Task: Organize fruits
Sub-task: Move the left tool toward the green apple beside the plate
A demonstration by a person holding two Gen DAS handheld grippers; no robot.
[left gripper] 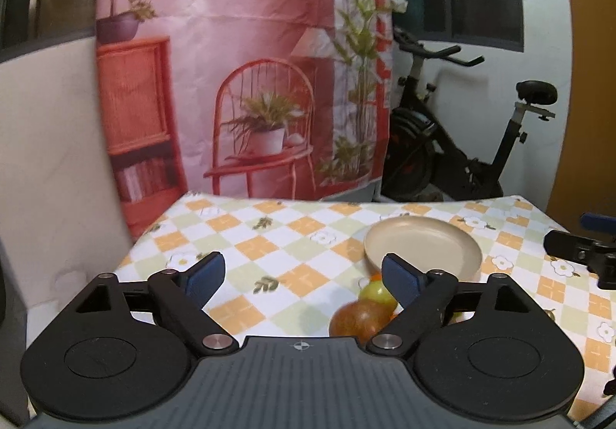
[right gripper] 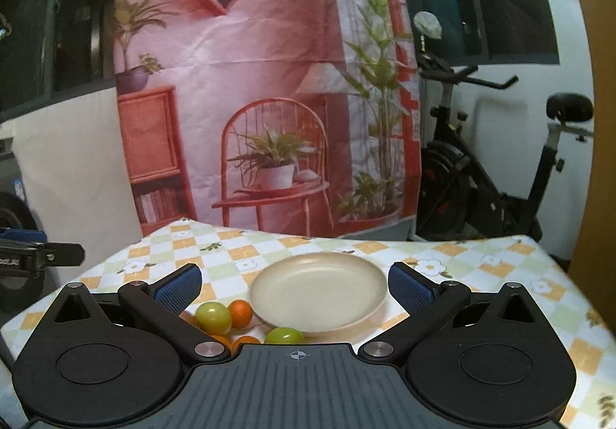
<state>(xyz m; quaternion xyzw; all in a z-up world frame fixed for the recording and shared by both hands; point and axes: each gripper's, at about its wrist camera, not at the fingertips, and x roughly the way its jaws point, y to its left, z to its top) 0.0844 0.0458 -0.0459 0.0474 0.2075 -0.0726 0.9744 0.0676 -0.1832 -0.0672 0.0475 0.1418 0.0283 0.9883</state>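
Observation:
A beige plate (left gripper: 423, 240) (right gripper: 319, 294) stands empty on the checkered tablecloth. Fruits lie in front of it. In the left wrist view a reddish-brown fruit (left gripper: 358, 319) and a green one (left gripper: 375, 292) sit just inside the right finger of my left gripper (left gripper: 304, 271), which is open with nothing between its pads. In the right wrist view a green fruit (right gripper: 213, 316), an orange one (right gripper: 240, 312), another green one (right gripper: 283, 335) and more orange ones (right gripper: 246, 340) lie low between the fingers of my right gripper (right gripper: 294, 284), which is open and holds nothing.
The checkered tablecloth (left gripper: 277, 236) (right gripper: 481, 263) covers the table. A printed pink backdrop (left gripper: 246, 63) hangs behind it, with an exercise bike (left gripper: 454, 144) to the right. The other gripper shows at the right edge (left gripper: 581, 248) and at the left edge (right gripper: 34, 255).

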